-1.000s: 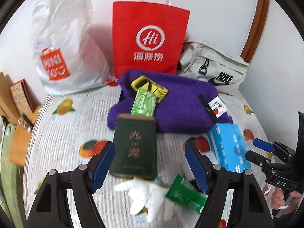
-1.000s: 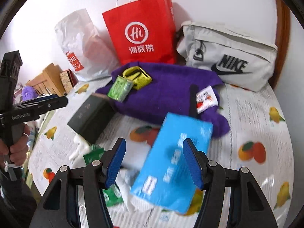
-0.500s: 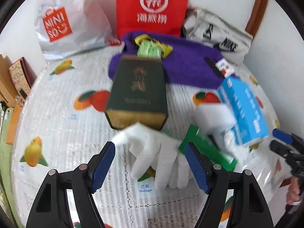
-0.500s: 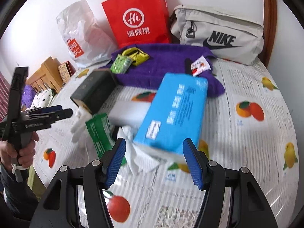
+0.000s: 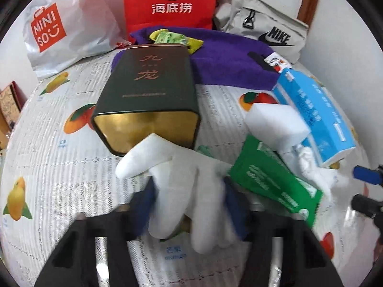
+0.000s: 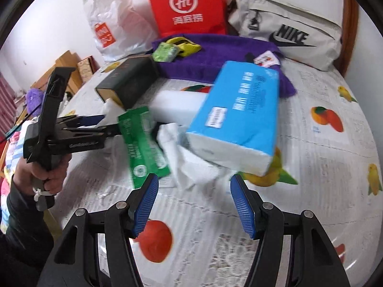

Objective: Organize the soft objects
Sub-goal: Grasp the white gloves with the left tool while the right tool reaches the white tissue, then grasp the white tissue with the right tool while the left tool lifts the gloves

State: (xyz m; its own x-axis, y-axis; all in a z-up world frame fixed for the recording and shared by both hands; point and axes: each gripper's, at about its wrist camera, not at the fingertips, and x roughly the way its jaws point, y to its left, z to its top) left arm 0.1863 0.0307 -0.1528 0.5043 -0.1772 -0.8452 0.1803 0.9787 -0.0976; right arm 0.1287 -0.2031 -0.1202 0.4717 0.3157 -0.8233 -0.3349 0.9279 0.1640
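A white glove (image 5: 189,191) lies on the fruit-print tablecloth in front of a dark green tin (image 5: 148,91). My left gripper (image 5: 189,203) has its blue pads on either side of the glove, closing on it; the frame is blurred. In the right wrist view the left gripper (image 6: 95,123) reaches in from the left. My right gripper (image 6: 194,205) is open and empty, just short of crumpled white tissue (image 6: 189,157) and a blue tissue pack (image 6: 237,114). A green packet (image 6: 141,143), a white sponge block (image 5: 275,124) and a purple towel (image 5: 227,57) lie nearby.
A red paper bag (image 5: 170,0), a white Miniso bag (image 5: 57,28) and a grey Nike bag (image 5: 265,31) stand along the back wall. Small green and yellow packets (image 6: 174,47) rest on the towel. The table's edge drops off at left, with boxes (image 6: 71,64) beyond.
My left gripper has moved forward and down onto the glove and its jaws have narrowed around it. My right gripper has drawn closer to the tissue pack and stayed open.
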